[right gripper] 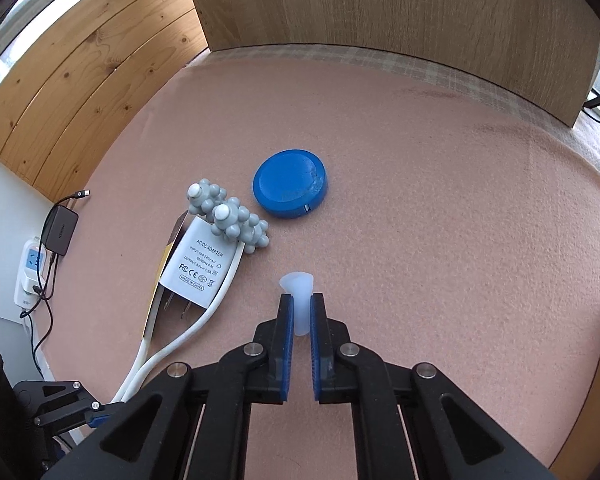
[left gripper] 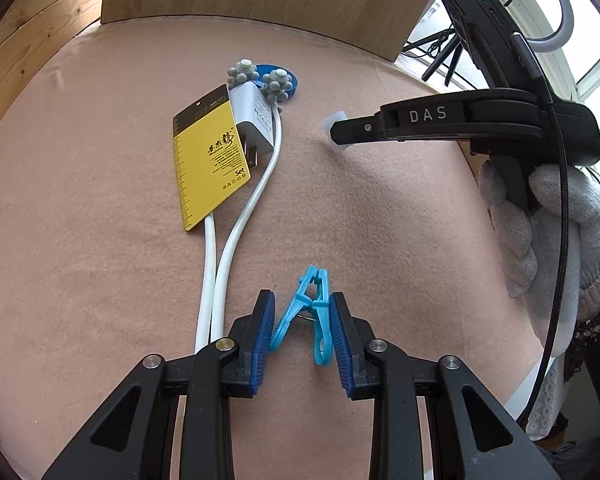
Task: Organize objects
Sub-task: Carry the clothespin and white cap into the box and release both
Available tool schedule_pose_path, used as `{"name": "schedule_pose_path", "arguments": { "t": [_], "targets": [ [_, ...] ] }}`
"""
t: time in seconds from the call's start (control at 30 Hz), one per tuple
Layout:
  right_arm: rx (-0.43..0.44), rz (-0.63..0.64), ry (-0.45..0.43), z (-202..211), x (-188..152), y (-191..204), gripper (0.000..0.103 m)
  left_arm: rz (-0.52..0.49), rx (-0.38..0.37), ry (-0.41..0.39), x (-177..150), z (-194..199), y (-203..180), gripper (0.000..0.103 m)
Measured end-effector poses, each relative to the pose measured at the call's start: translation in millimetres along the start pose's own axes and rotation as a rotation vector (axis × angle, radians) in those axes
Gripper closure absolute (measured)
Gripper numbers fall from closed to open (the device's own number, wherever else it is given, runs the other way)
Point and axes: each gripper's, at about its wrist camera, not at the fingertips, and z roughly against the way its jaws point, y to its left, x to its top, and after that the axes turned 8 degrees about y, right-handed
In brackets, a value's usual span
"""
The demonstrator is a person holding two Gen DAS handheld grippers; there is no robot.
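Between the blue pads of the left gripper (left gripper: 302,322) sits a light-blue clothes peg (left gripper: 311,312), pinched at its handles above the pink cloth (left gripper: 380,220). Off to its right, the right gripper (right gripper: 301,304) has its jaws closed on a small translucent white funnel-shaped piece (right gripper: 298,290), flared end forward. Ahead lie a blue round lid (right gripper: 290,183), white adapter (right gripper: 196,266) and yellow card (left gripper: 206,164).

**Hidden and cut-off parts**

The white massager handle (left gripper: 216,280) is being cut off behind the left claw (left gripper: 302,334). Most of the blue round case (left gripper: 290,80) is being hidden by the grey roller balls (left gripper: 276,84). The yellow card (right gripper: 156,280) is being covered by the white adapter (right gripper: 198,268). The card's small print is being left unreadable.
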Motion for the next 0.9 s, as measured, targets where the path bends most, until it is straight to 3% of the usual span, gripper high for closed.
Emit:
{"name": "schedule_pose_path", "arguments": {
  "t": [0.33,0.47,0.9],
  "targets": [
    [0.060,-0.121,-0.069,42,-67,-40,0.096,-0.009,-0.017,-0.013,10,10,12,0.073],
    [0.054,-0.175,-0.118,70,-93,-60,0.096,-0.042,-0.033,-0.025,13,21,-1,0.073],
    [-0.068,-0.352,-0.291,167,-164,-143,0.096,-0.235,-0.113,-0.090,87,6,-129,0.073]
  ]
}}
